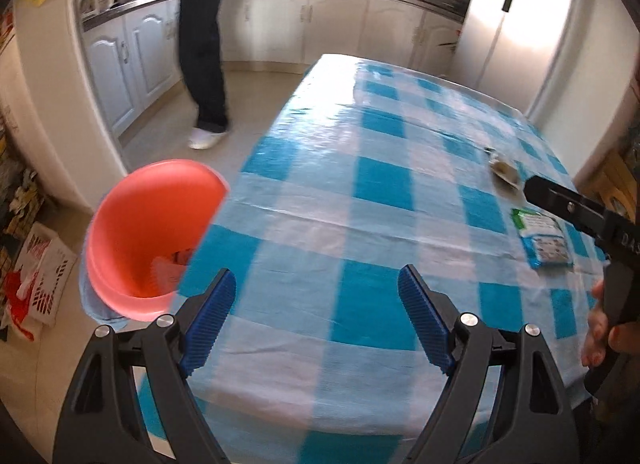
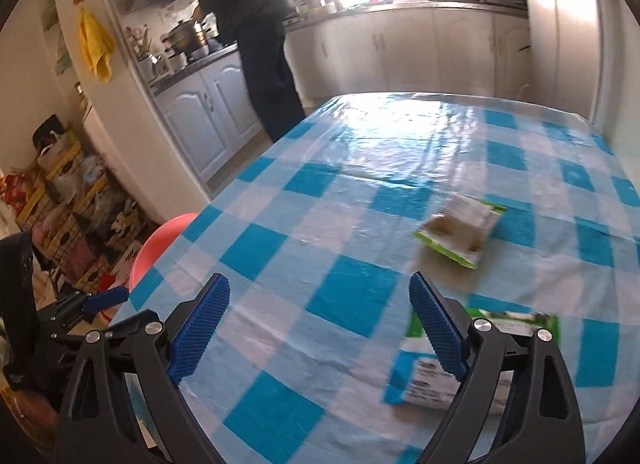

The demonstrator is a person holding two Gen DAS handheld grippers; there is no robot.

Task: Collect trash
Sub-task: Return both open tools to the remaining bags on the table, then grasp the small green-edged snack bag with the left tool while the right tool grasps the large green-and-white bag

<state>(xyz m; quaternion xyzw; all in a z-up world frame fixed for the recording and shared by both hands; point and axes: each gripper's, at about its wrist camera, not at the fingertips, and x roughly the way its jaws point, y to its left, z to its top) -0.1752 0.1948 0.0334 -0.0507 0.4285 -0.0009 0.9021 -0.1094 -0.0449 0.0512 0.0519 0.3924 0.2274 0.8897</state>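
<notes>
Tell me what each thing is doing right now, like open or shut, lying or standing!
Left gripper: open, holding nothing.
Right gripper: open, holding nothing.
Blue packet: lying flat on the table, near the right gripper.
Green packet: lying flat, farther along the table.
Pink bin: open on top, beside the table.
Tablecloth: spread over the table.

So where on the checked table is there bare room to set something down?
The table is bare from the pink bin at its left edge across the middle and far end. Only the right side is taken, by the blue-green packet and the green-edged wrapper.
</notes>
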